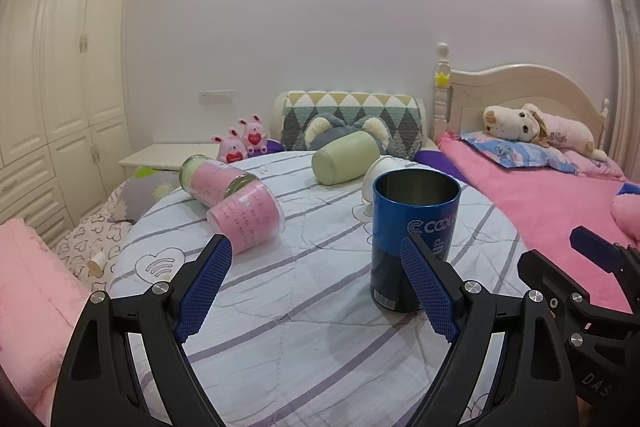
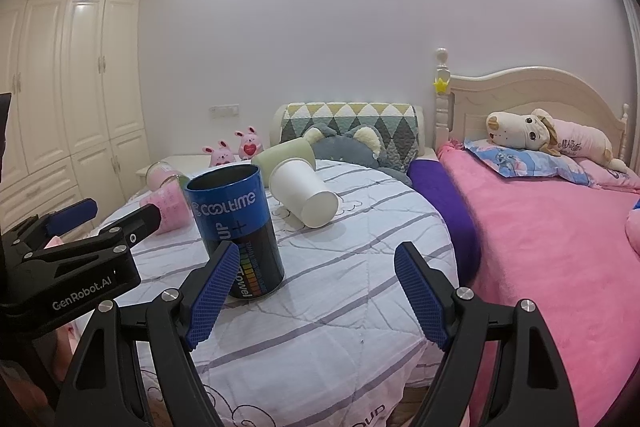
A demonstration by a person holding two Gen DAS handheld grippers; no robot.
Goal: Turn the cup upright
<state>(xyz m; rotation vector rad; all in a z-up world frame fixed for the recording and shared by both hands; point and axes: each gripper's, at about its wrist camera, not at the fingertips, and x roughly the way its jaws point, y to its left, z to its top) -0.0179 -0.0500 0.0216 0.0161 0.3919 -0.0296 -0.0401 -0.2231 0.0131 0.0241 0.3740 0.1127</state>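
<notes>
A blue and black metal cup stands upright, mouth up, on the round table; it also shows in the right wrist view. My left gripper is open and empty, its right finger just in front of the cup. My right gripper is open and empty, its left finger in front of the cup's base. A white paper cup, a green cup and two pink glass jars lie on their sides behind it.
The table is covered with a striped cloth. A pink bed with a plush dog is at the right. A patterned cushion and pink bunny toys lie behind the table. Wardrobes stand at the left.
</notes>
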